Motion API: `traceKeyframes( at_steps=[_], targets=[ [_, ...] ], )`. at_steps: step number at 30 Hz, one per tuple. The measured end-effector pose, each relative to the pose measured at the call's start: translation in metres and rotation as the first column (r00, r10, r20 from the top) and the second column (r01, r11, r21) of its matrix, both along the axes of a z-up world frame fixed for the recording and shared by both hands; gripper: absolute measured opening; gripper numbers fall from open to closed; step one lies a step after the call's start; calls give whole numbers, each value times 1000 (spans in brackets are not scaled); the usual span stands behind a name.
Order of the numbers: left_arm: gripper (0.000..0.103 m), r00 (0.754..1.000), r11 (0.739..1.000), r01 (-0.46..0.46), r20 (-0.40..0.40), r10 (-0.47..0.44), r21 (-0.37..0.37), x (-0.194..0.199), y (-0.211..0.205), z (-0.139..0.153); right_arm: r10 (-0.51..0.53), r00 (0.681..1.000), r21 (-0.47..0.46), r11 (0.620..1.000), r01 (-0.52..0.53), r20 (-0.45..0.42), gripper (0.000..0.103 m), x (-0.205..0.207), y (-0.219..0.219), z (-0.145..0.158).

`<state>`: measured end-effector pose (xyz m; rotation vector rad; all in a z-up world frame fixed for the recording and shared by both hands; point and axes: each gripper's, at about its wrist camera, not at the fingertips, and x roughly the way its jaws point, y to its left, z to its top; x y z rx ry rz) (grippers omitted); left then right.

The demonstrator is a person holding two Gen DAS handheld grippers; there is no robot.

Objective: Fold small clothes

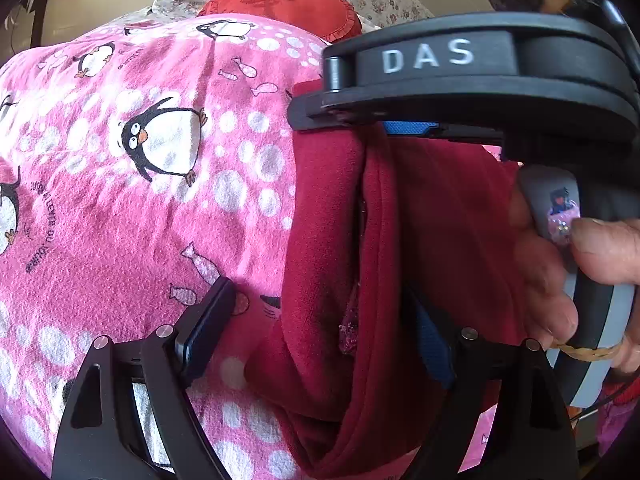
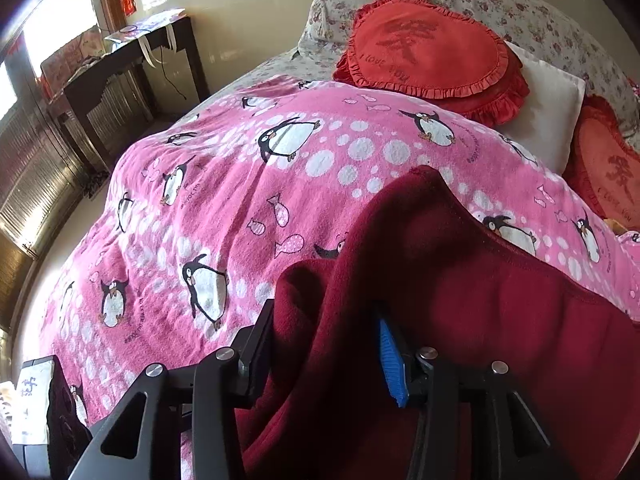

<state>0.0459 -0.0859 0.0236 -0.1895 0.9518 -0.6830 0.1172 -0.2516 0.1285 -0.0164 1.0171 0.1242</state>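
Note:
A dark red garment (image 1: 352, 280) lies bunched on the pink penguin blanket (image 1: 120, 200). My left gripper (image 1: 320, 332) is open, its fingers on either side of a fold of the garment. The right gripper (image 1: 400, 120) shows in the left wrist view above, held by a hand, pinching the garment's upper edge. In the right wrist view the garment (image 2: 460, 300) drapes over and between my right gripper's (image 2: 328, 344) fingers, which look partly closed on the cloth; the exact grip is hidden.
Red heart-shaped cushions (image 2: 432, 52) and floral pillows (image 2: 520, 8) lie at the head of the bed. A white pillow (image 2: 556, 100) sits beside them. A dark desk (image 2: 132, 64) stands by the wall at the left.

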Motion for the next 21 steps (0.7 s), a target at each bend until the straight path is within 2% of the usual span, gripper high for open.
traceKeyframes(
  at_steps=[5,16,21],
  targets=[
    [85,1000,1000,-1,12,0,8,-1,0,0,-11,1000,-8,1000,11,-7,50,6,0,-5],
    [85,1000,1000,-2,20,1,28,-11,-9,9,10,1000,-6,1000,-9,10,50,0,-1,-5],
    [85,1000,999,-3,26,2,52,-11,-16,11,19,999,-3,1000,-18,28,42,-6,-5,-4]
  ],
)
